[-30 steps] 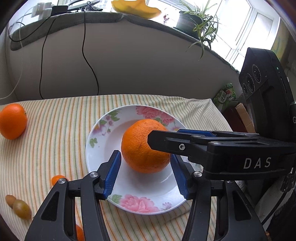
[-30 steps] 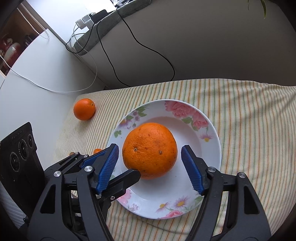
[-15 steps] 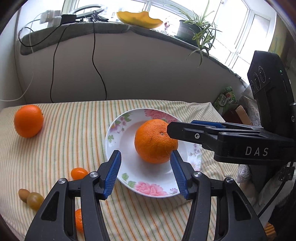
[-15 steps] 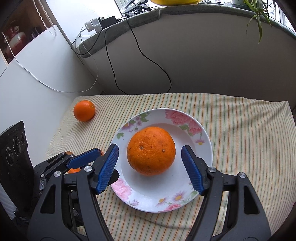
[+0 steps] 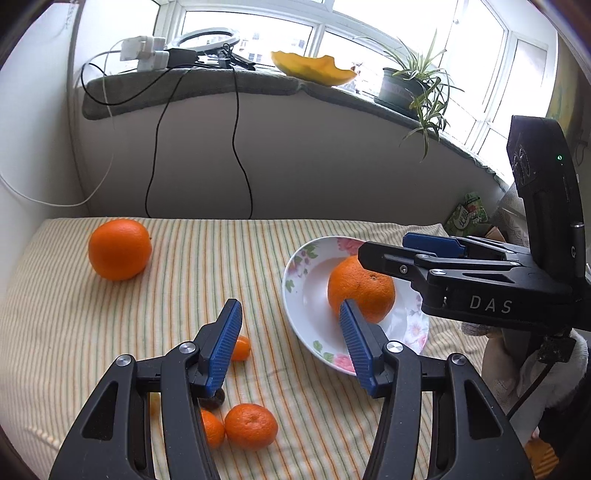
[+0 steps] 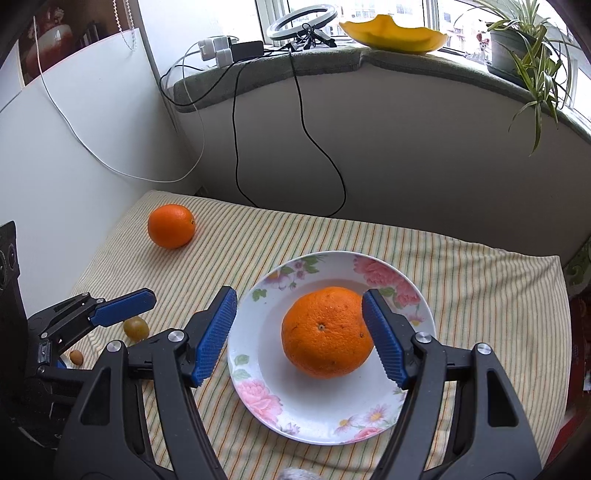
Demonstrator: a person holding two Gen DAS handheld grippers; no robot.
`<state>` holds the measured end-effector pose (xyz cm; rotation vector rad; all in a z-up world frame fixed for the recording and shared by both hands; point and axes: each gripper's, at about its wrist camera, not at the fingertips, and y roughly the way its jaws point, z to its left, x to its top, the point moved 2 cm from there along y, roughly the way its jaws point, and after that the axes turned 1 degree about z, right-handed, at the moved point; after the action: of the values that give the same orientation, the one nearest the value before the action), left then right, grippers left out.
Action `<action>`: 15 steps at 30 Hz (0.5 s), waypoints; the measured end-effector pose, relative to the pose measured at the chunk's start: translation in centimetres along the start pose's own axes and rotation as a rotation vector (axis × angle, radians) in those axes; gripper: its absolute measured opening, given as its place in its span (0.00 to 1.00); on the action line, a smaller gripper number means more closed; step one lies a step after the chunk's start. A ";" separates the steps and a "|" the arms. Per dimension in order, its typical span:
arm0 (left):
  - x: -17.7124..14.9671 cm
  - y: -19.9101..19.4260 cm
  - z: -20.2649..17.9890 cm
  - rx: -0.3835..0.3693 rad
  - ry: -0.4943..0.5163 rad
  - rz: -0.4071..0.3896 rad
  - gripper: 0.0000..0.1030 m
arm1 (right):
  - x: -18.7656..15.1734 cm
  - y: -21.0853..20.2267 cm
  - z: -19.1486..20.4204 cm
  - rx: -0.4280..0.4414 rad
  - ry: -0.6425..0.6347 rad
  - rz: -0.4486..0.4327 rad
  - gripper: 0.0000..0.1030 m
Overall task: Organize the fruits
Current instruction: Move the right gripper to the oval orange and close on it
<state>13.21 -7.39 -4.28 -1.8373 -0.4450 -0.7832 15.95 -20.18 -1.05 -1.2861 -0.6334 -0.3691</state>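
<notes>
Left gripper (image 5: 290,345) wide open, nothing between its blue pads (image 5: 225,345), held above the striped tablecloth (image 5: 192,280) just left of the floral plate (image 5: 306,299). Right gripper (image 6: 299,334) open too, empty, jaws apart on both sides of the large orange (image 6: 327,332) but not touching it; from the right wrist view, right pad close to the fruit's side, left pad outside the plate rim. Seen from the left wrist camera, same gripper reaching in from the right, over the plate.

Large orange resting in the middle of the white plate with pink flowers, stem end facing up and toward the camera. Second orange (image 5: 119,249) alone on the cloth, far left, well apart from the plate, near the wall. Close under the left gripper: one kumquat (image 5: 241,348) partly hidden behind the left pad, two small mandarins (image 5: 251,426) side by side and touching, one of them half covered by the gripper frame. Small greenish fruit (image 6: 136,328) and a tiny brown one (image 6: 76,356) visible in the right wrist view, beside the left gripper.

Behind the table, black cable (image 6: 236,122) hanging from the windowsill (image 6: 295,62); on the sill, ring light (image 6: 302,20), white chargers (image 6: 216,50), yellow dish (image 6: 393,33), spider plant (image 6: 532,55).
</notes>
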 end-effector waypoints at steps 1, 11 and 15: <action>0.0 -0.3 0.4 0.004 -0.004 -0.007 0.53 | 0.1 0.1 0.2 -0.003 0.000 0.004 0.71; 0.1 -2.8 4.6 0.055 -0.038 -0.037 0.53 | 0.5 1.3 3.6 -0.005 -0.086 0.008 0.71; 0.3 -3.9 6.9 0.085 -0.055 -0.039 0.53 | 0.8 1.8 4.6 0.024 -0.089 -0.002 0.71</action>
<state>13.10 0.40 -3.16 -1.7789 -0.5432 -0.7305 16.61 -15.26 -1.22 -1.2841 -0.7120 -0.3067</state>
